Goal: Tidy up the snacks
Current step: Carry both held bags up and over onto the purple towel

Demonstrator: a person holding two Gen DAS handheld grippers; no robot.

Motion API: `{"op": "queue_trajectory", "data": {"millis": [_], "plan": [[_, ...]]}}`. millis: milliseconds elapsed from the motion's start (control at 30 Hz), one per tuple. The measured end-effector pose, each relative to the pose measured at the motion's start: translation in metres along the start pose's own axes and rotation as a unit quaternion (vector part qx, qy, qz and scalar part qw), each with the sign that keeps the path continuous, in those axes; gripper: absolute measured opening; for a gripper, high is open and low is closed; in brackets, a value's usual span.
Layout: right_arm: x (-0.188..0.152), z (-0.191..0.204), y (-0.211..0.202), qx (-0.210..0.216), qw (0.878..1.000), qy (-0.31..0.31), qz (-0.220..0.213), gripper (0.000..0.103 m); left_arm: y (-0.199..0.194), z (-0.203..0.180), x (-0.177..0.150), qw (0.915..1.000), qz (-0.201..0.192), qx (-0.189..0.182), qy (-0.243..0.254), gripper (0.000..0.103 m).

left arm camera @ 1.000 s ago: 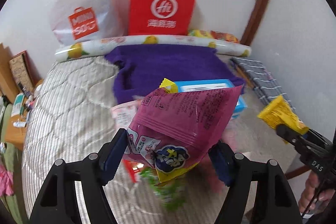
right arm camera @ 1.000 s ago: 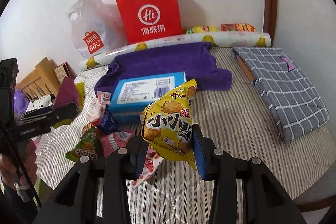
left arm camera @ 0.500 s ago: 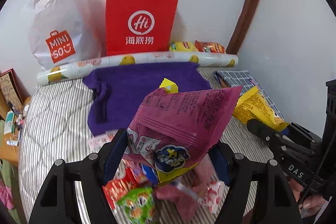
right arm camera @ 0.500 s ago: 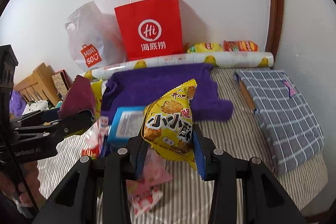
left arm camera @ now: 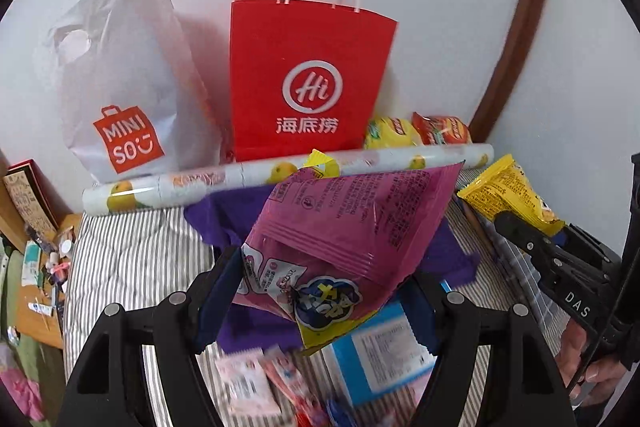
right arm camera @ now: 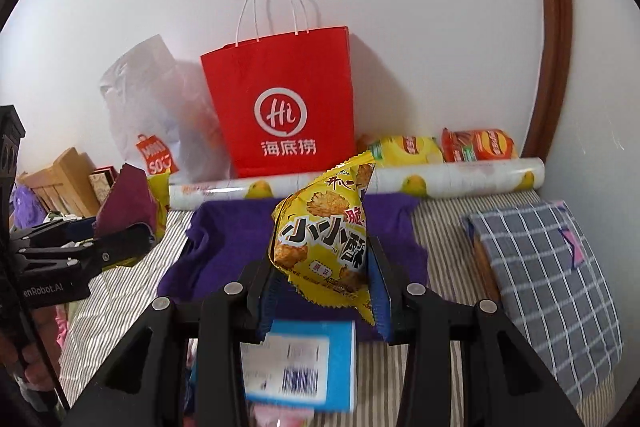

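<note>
I am pinching a pink snack packet (left arm camera: 344,227) between the fingers of my left claw (left arm camera: 320,291), which are pressing on both its sides; the packet is sticking up and leaning to the right, above the striped bed (left arm camera: 132,259). My right claw (right arm camera: 320,287) is clamping a yellow snack packet (right arm camera: 320,235), its blue pads squeezing the packet's lower half while the top is pointing up toward the wall. In the left view the right claw is showing at the right edge with that yellow packet standing out of its tip, and in the right view the left claw is showing at the left edge with the pink packet seen edge-on.

Below my claws a blue box (right arm camera: 300,363) with a white label is lying on the bed, partly on a purple cloth (right arm camera: 228,239). Near the bottom of the left view small pink and red sachets (left arm camera: 260,383) are lying beside the box, blurred.

At the far edge of the bed a long roll printed with lemons (left arm camera: 240,179) is lying along the wall. Behind it a red paper bag (left arm camera: 308,83) and a white plastic bag (left arm camera: 120,83) are standing side by side against the wall. To the right of the red bag, a yellow chip bag (right arm camera: 404,147) and an orange chip bag (right arm camera: 480,145) are sitting behind the roll. A folded grey checked cloth (right arm camera: 548,283) is resting on the bed's right side.
</note>
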State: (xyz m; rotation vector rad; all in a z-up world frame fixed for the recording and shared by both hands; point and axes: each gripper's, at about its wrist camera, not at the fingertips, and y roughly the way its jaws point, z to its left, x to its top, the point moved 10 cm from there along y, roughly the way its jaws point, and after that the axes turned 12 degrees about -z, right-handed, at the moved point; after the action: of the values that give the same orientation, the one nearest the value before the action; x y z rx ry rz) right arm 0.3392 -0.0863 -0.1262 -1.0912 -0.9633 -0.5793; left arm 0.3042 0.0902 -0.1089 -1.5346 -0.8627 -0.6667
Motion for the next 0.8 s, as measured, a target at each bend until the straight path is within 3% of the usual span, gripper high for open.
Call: {"op": "queue_trajectory", "data": {"millis": [367,800], "plan": [[-0.002,-0.011,0.085,0.002,1.000,0.005,0.021,0.039,0.071,0.029,0.019,0.9997,0.016,0.008,-0.014,0.073],[-0.058,-0.028,0.146,0.014,0.996,0.022,0.086,0.039,0.138,0.052,-0.024,0.9963,0.075,0.009,-0.041,0.073]]}}
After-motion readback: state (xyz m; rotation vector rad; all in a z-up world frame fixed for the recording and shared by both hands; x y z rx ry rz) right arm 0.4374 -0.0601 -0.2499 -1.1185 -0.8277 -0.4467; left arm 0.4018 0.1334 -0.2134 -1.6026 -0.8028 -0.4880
